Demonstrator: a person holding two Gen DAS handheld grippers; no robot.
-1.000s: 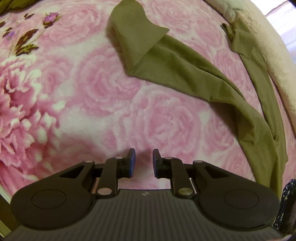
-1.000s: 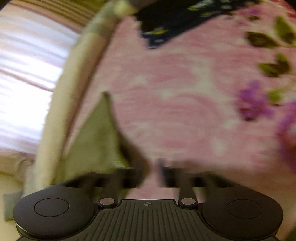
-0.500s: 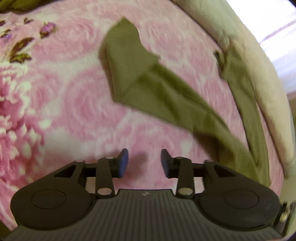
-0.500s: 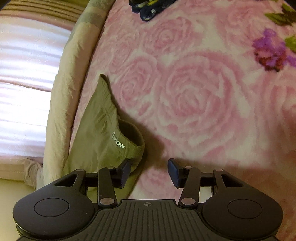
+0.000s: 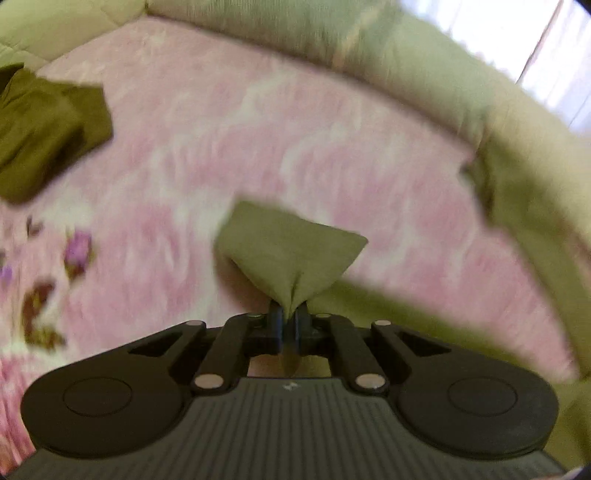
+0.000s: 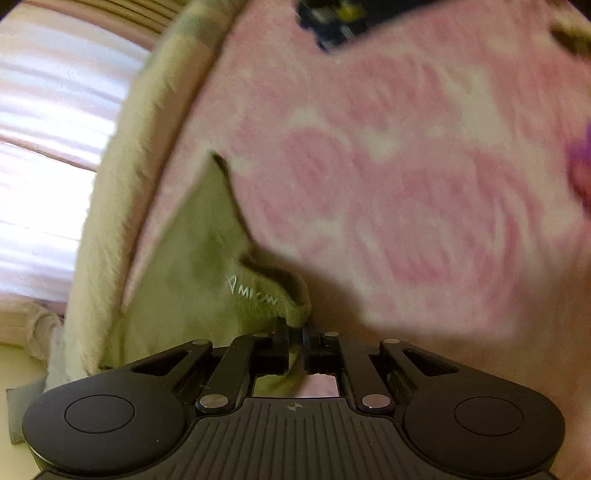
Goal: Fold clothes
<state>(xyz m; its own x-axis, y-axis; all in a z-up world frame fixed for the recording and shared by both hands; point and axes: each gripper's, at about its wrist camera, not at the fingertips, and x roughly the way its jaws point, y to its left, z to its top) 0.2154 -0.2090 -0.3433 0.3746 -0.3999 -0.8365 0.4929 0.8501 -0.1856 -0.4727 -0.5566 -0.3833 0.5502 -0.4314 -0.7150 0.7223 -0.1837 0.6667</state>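
Both grippers clamp an olive garment on a pink rose-patterned bed.

The left gripper has its jaws clenched on a pinched point of the olive garment, which trails right toward the bed's cream padded edge; open blanket lies ahead. Only this view shows a darker folded garment far left. The right gripper grasps the printed hem beside the edge; only this view shows a dark patterned cloth at the top.
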